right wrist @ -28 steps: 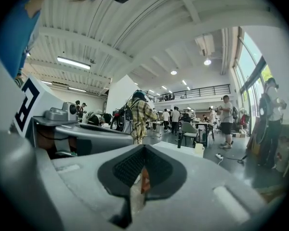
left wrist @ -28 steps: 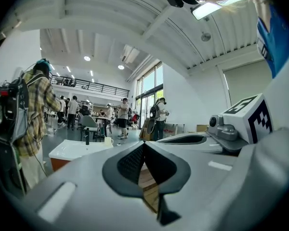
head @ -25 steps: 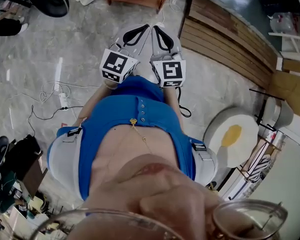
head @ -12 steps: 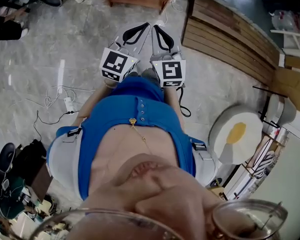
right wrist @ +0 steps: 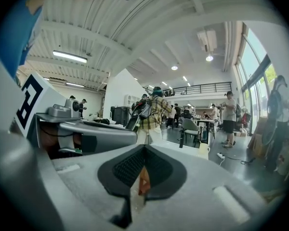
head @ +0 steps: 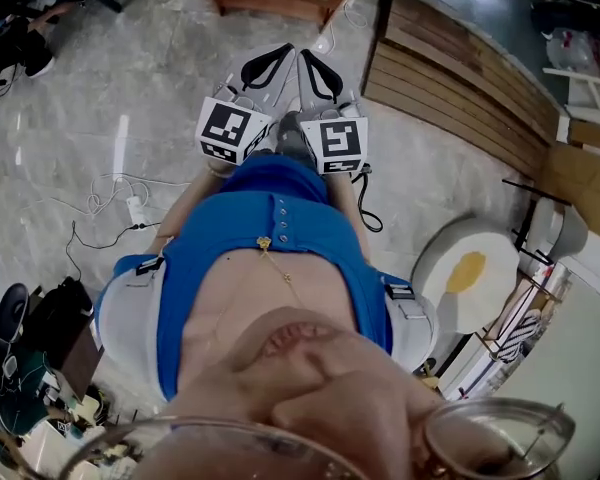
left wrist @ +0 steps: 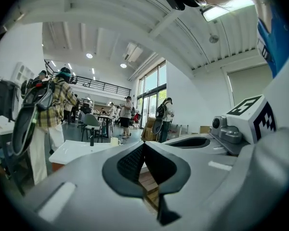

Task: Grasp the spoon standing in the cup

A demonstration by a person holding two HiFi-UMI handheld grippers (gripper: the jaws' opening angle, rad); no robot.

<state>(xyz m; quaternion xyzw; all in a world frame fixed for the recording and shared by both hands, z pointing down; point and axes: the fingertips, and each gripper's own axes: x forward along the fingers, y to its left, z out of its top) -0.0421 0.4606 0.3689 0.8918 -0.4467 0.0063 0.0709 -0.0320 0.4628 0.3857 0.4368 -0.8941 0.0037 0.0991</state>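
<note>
Distantly, a pale cup (left wrist: 115, 141) is seen on a white table (left wrist: 77, 150) in the left gripper view, and again in the right gripper view (right wrist: 203, 150). It is too small for a spoon in it to be told. A dark bottle (left wrist: 91, 139) is set just beside the cup on the same table.

Left gripper (left wrist: 143, 146): jaws pressed together at the tips, nothing held between them; well apart from the cup.

Right gripper (right wrist: 144, 148): jaws likewise closed on nothing, tips met.

In the head view both grippers, left (head: 270, 66) and right (head: 320, 73), are held side by side close to the person's blue top (head: 270, 218), each bearing its marker cube (head: 228, 128).

Surroundings, as recorded: a person in a plaid shirt (left wrist: 53, 105) stood near the table; a grey stone floor (head: 100, 88) below; loose cables (head: 110, 203) on it; stacked wooden planks (head: 460, 88); a round white cushion with a yellow centre (head: 470, 273).
</note>
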